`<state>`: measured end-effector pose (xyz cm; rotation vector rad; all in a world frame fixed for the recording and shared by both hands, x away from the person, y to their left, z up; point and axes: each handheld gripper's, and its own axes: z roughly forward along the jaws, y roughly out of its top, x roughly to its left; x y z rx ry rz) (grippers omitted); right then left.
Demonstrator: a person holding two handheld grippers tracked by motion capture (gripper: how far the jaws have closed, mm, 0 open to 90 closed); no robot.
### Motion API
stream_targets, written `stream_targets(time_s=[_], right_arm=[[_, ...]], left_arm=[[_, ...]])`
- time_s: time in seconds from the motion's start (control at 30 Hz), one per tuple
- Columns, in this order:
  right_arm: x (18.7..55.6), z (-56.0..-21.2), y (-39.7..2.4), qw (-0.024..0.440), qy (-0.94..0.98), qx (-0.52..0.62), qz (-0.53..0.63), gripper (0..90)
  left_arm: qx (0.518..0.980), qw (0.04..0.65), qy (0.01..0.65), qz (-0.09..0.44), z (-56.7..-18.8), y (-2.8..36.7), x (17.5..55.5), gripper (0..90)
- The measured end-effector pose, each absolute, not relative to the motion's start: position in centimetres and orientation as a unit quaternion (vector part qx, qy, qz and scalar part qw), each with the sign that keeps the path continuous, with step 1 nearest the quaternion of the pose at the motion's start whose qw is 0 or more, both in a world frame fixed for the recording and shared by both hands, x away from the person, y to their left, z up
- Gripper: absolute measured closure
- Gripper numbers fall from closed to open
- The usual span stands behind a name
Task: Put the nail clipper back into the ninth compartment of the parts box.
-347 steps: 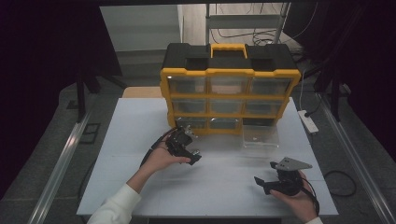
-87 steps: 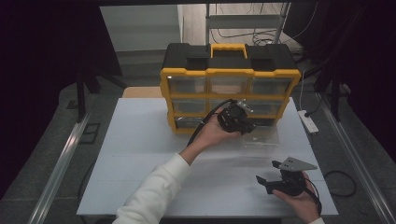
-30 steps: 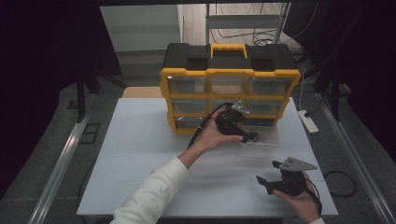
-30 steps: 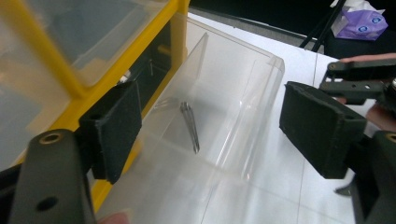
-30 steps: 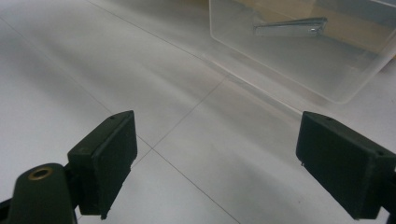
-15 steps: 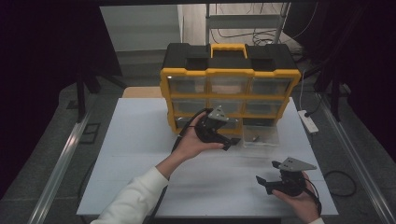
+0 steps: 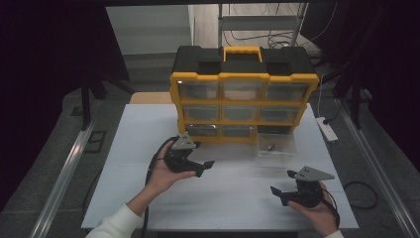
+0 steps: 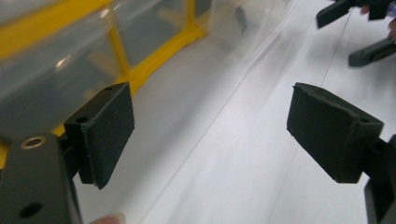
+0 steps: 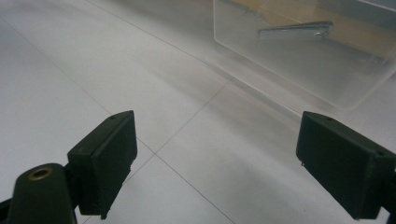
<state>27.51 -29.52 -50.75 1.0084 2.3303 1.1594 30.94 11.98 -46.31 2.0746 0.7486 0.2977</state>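
A white power strip (image 7: 326, 128) lies at the table's (image 7: 129, 148) right edge, near dark curtains (image 7: 49, 59)

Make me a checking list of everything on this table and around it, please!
Surface: white rectangular table, flat, faint grid lines.
Job's things: yellow-and-black plastic drawer cabinet upright at the far edge; one bottom-right slot is dark. Clear plastic drawer sits on the table before it, holding a small metal piece.
Clutter: nothing seen.
Grippers: left tool open, held above the table near the cabinet; right tool open, low at the near right edge. Both hold nothing.
Cables: black cable loops from the left tool; another lies on the floor at right.
Surroundings: white power strip beside the table; dark room.
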Motion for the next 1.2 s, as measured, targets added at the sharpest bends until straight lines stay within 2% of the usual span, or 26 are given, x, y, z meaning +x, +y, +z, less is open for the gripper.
stream_targets(time_s=[0.47, 0.67, 1.2], right_arm=[[27.5, -50.8, -29.5, 0.177, 0.821, 0.358, 0.407, 12.9], [27.7, -50.9, -29.5, 0.177, 0.821, 0.358, 0.408, 12.9], [27.6, -50.9, -29.4, 0.174, 0.821, 0.354, 0.413, 13.0]], left_arm=[[0.806, 0.425, 0.381, 0.155, -50.9, 18.7, 26.1, 12.1], [0.789, 0.423, 0.421, 0.148, -52.3, 21.0, 26.1, 11.3], [0.794, 0.415, 0.408, 0.173, -52.2, 20.9, 26.1, 11.3]])
